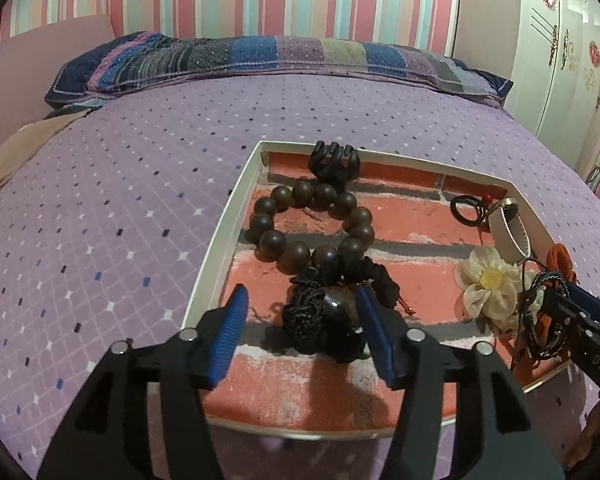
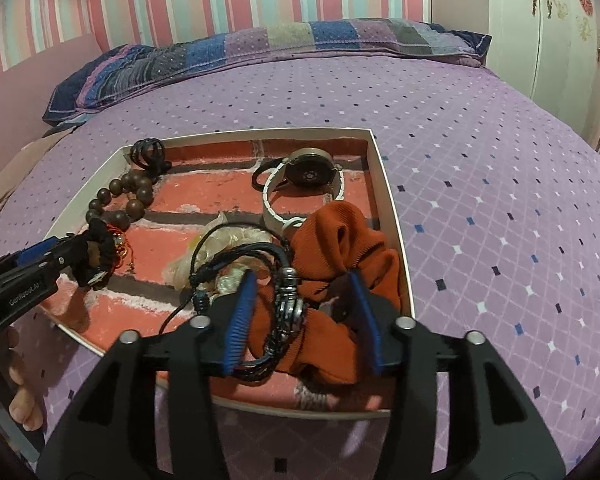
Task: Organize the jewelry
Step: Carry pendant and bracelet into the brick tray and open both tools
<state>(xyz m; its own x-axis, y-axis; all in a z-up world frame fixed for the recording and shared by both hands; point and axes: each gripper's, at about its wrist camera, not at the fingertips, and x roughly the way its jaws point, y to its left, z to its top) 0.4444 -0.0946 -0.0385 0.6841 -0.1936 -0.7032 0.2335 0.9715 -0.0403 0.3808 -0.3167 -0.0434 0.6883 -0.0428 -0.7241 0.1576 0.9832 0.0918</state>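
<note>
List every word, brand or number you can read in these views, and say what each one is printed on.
"DAS" – on the black body of the right gripper, cut off at the frame edge.
"GenRobot.AI" – on the black body of the left gripper, small and slightly blurred.
The watch back carries markings too small to read.

left tongs (image 1: 302,330): jaws spread, low | right tongs (image 2: 306,314): jaws spread, low
</note>
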